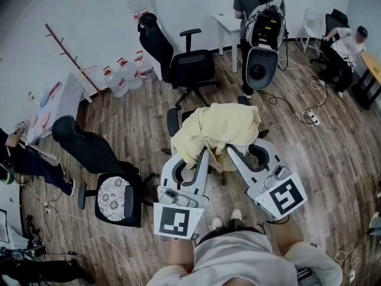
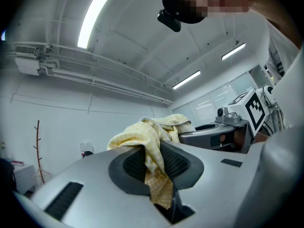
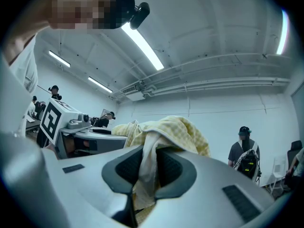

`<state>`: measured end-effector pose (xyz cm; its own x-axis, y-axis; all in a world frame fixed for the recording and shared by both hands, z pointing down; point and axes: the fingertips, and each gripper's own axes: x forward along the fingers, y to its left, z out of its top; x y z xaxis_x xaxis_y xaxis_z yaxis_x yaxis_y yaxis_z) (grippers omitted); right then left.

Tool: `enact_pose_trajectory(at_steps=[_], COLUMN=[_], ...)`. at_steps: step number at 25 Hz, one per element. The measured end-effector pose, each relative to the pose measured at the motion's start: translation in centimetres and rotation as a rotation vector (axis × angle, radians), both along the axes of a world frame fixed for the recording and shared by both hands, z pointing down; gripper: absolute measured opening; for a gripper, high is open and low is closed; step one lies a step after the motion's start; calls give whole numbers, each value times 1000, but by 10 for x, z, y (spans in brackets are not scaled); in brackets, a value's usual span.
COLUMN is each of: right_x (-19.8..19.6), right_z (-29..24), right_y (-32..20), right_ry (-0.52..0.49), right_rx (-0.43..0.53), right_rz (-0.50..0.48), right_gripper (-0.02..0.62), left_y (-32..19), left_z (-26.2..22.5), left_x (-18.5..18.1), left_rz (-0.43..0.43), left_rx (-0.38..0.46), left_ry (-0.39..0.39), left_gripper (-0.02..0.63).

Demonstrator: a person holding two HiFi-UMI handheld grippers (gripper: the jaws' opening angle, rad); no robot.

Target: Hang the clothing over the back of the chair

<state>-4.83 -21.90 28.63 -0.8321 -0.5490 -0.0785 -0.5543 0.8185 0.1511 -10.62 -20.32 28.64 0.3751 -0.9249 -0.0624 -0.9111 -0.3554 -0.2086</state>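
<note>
My left gripper is clamped on a fold of the clothing. It is a pale yellow, finely checked garment, crumpled into a soft heap and held up between my two tools. It covers most of the black chair below. My right gripper pinches another fold, and the cloth hangs down between its dark pads.

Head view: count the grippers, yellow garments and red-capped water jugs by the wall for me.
Grippers: 2, the left gripper and the right gripper
Garments: 1, the yellow garment, held by both
Jugs: 3 water jugs
Total: 6
</note>
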Motion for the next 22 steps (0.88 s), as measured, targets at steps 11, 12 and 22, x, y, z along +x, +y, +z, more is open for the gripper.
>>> enact_pose_trajectory(at_steps=[11, 12, 22], right_x=[-11, -12, -22], right_z=[-11, -12, -24], right_y=[-26, -29, -63], right_ry=[-3, -4, 1], right_rx=[38, 42, 70], right_rz=[3, 3, 4], right_gripper=[67, 67, 66], left_y=[-26, -29, -62], left_z=[-10, -11, -21], left_x=[-11, -11, -21], left_rz=[7, 7, 2], left_rx=[31, 33, 45], left_ry=[-12, -13, -21], left_gripper=[71, 71, 71])
